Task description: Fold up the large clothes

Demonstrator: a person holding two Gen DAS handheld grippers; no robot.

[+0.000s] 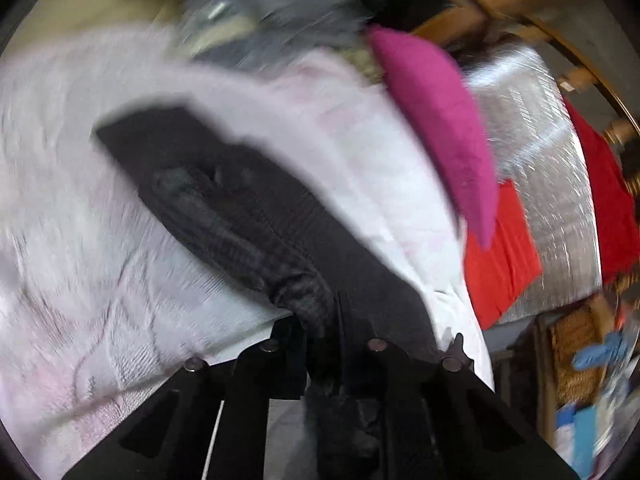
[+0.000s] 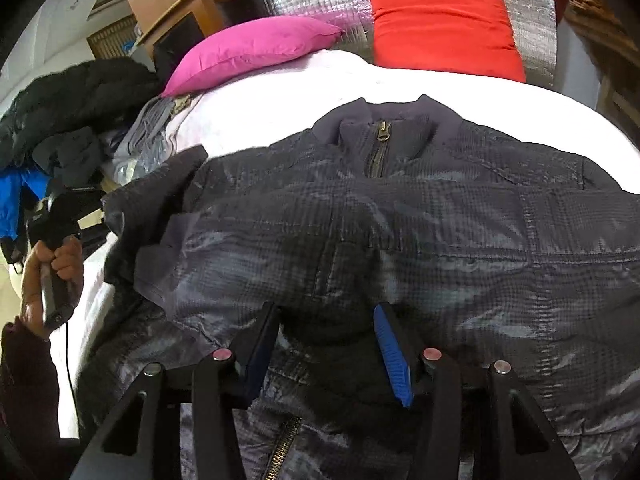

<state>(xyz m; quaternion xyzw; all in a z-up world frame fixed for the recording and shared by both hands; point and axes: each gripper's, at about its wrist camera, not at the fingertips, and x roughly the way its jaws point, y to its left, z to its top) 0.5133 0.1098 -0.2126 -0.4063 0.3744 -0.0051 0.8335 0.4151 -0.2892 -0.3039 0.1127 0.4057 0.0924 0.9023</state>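
Spread on the white bed (image 2: 400,80), the dark quilted jacket (image 2: 400,220) has its sleeve (image 1: 240,208) pinched in the closed left tongs (image 1: 324,336), while the right tongs (image 2: 326,320) straddle a raised fold, half open; that thin pinch could slip.

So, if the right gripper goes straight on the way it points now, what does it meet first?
Most likely the dark jacket: its front lies directly ahead of the right gripper, whose jaws stand apart over the fabric. Depth is unclear, so contact may already exist.
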